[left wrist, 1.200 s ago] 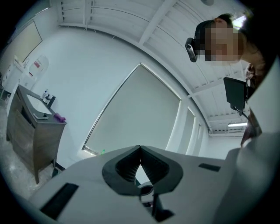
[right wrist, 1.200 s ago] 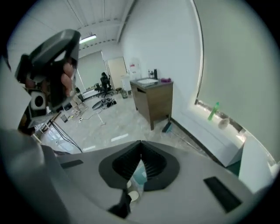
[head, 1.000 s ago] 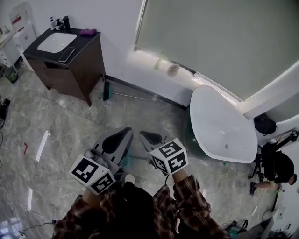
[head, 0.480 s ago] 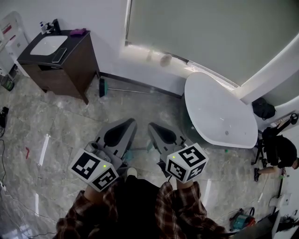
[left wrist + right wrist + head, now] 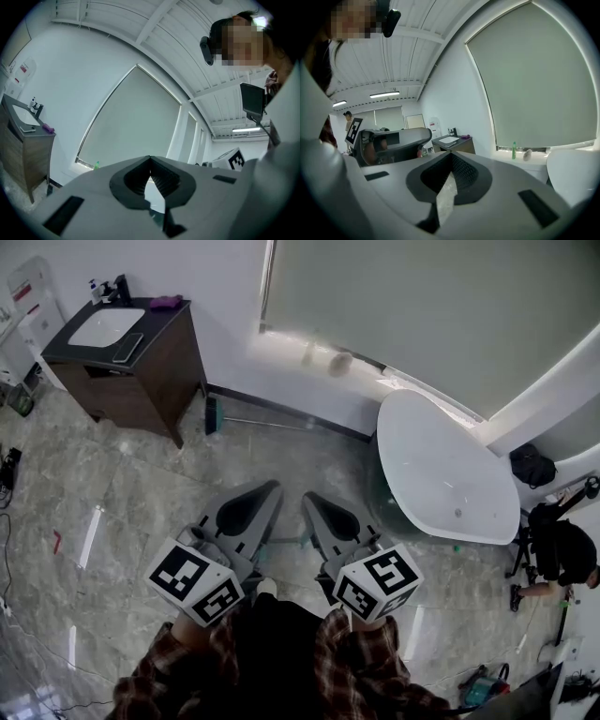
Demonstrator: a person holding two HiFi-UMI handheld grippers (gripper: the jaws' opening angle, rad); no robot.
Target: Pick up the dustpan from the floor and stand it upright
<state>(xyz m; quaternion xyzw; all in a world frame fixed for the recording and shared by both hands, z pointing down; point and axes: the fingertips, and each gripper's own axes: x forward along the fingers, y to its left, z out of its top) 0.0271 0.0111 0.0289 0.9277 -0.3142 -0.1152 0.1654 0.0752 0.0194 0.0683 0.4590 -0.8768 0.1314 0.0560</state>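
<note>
A teal dustpan (image 5: 213, 415) with a long thin handle lies flat on the floor at the foot of the far wall, just right of the vanity. Both grippers hover close to my body, well short of it, pointing roughly level toward that wall. My left gripper (image 5: 272, 487) is shut with nothing between its jaws; in the left gripper view (image 5: 150, 158) the tips meet. My right gripper (image 5: 309, 499) is shut and empty too, its tips touching in the right gripper view (image 5: 451, 153). A thin teal-ended rod (image 5: 284, 541) shows on the floor between the grippers; what it is I cannot tell.
A dark wood vanity (image 5: 155, 357) with a white sink stands at the far left. A white bathtub (image 5: 441, 484) fills the right side. A person (image 5: 555, 563) crouches at the far right. A green bottle (image 5: 514, 151) stands on the window sill. Cables lie at the left edge.
My right gripper has lifted and drawn back toward my body, its marker cube shifting down and right in the head view. The left gripper has barely moved. Both stayed shut.
</note>
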